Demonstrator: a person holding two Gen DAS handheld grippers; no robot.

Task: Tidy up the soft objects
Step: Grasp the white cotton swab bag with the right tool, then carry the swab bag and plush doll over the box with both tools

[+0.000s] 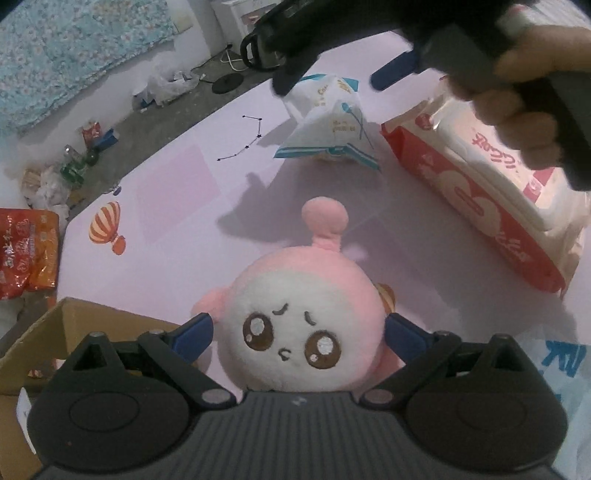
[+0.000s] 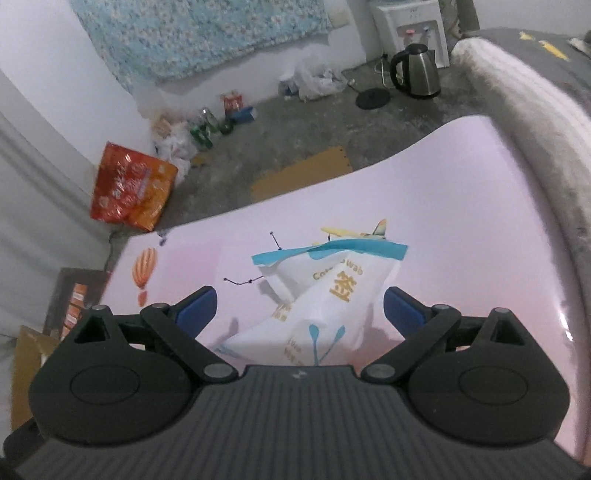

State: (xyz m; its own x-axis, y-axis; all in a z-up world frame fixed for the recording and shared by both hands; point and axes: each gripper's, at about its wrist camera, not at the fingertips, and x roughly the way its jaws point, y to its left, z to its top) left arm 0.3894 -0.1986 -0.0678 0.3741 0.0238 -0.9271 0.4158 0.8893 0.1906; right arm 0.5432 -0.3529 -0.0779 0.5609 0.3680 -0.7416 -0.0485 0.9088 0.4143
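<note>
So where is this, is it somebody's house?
Probably a lived-in room at home, and a messy one. A kettle sits on the bare floor by a water dispenser, flowery cloth hangs on the wall, and bags and bottles pile along it.

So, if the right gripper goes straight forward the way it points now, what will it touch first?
Most likely the white cotton swab bag, which lies crumpled on the pink table directly between the open jaws of the right gripper. Depth is unclear, but nothing else seems to stand before it.
</note>
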